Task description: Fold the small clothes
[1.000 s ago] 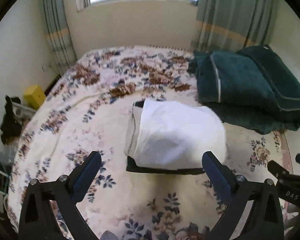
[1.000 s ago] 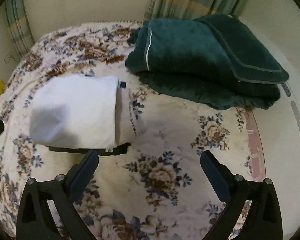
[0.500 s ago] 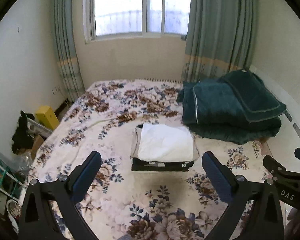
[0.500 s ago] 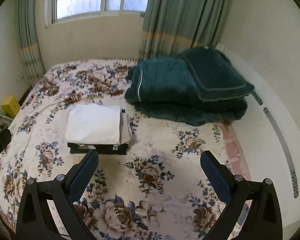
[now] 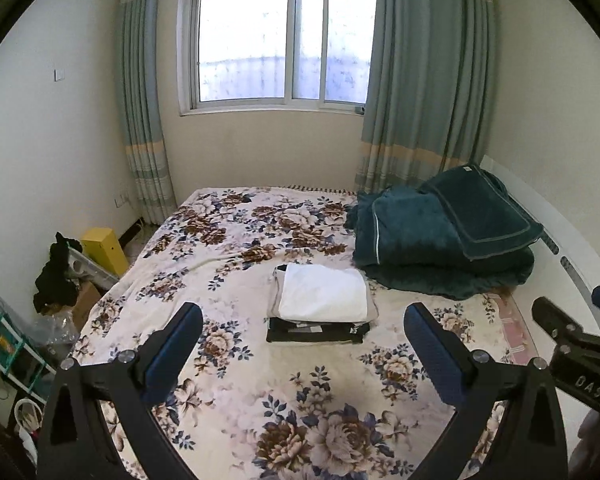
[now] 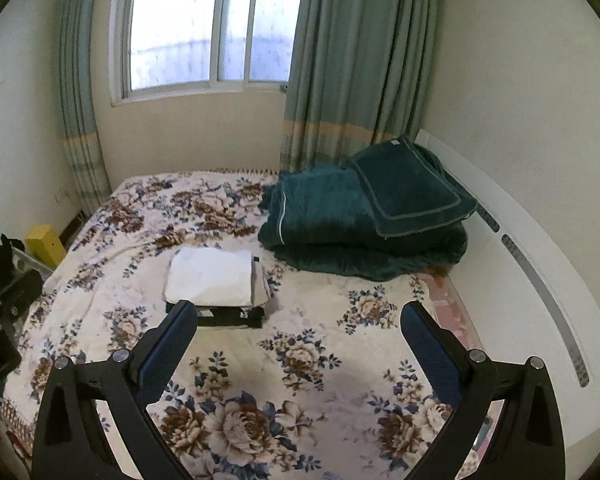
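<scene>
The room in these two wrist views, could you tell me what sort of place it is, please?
It looks like a home bedroom: a bed under a floral cover, a folded green quilt by the wall, a curtained window, and a stack of folded clothes on the bed.

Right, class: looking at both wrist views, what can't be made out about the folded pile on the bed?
- Dark clothes under the white top: count unclear, left view, covered.
- Pile's front corner: right view, hidden by a finger.
- Right gripper: left view, cut off by the edge.
</scene>
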A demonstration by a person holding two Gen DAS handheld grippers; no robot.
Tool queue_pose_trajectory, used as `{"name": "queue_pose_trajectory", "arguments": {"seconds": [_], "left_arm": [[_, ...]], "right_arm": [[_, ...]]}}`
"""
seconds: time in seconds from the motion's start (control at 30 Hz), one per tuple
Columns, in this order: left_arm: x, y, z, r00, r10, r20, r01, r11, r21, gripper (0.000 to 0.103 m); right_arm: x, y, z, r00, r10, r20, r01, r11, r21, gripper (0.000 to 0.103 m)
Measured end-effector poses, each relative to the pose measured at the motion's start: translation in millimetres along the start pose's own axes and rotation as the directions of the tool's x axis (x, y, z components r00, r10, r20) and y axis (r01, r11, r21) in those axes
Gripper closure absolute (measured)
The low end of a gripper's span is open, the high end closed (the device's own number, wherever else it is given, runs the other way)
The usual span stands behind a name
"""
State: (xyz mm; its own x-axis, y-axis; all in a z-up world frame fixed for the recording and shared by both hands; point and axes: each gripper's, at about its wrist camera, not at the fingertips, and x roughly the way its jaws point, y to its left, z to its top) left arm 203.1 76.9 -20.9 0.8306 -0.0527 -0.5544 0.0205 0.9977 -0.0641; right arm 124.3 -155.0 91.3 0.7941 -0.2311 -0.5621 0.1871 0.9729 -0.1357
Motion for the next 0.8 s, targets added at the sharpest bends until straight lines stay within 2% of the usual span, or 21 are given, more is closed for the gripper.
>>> {"name": "queue_pose_trajectory", "arguments": {"seconds": [0.2, 0.33, 0.8], "left_arm": [[-20.2, 2.3, -2.5, 1.000, 0.011, 0.020, -0.011, 1.000, 0.004, 0.000], [-30.4, 4.3, -3.5, 0.999, 0.020, 0.030, -0.020, 1.000, 0.001, 0.000], [-51.7, -0.3, -4.2, 0.998, 0.028, 0.062, -0.028, 1.000, 0.000, 0.000]], "right_arm": [[-42.8, -1.7, 0.6, 0.998, 0.033, 0.044, -0.033, 0.999, -0.008, 0.000], [-55.7, -1.1, 0.4, 0.997, 0.054, 0.049, -0.054, 0.998, -0.013, 0.000], [-54.5, -0.3, 3.1, 0.993, 0.097, 0.061, -0.096, 0.995, -0.024, 0.000]]}}
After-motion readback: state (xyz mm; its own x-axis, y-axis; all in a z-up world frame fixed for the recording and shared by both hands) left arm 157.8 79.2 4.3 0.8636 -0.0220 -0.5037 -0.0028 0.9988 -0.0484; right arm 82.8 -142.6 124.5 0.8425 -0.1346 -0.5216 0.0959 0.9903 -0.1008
